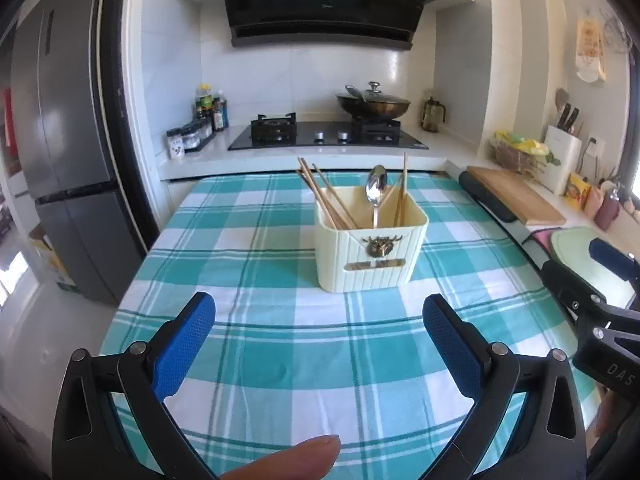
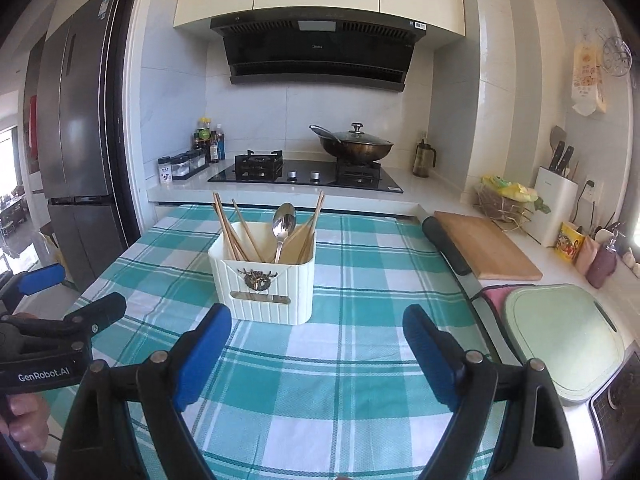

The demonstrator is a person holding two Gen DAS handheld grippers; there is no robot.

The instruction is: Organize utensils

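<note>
Teal checked tablecloth (image 1: pixel 280 360) spreads beneath my jaws, cream utensil holder (image 1: pixel 370 248) stands ahead of them, chopsticks (image 1: pixel 324 198) and spoon (image 1: pixel 376 190) upright inside, my left gripper (image 1: pixel 319 334) and right gripper (image 2: pixel 316 346) both gape wide, gripping nothing.

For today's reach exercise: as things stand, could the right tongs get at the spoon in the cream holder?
Probably yes. The right tongs are open and empty, with only bare checked cloth before the holder. The spoon stands bowl-up above the rim, though chopsticks lean close on either side.
</note>
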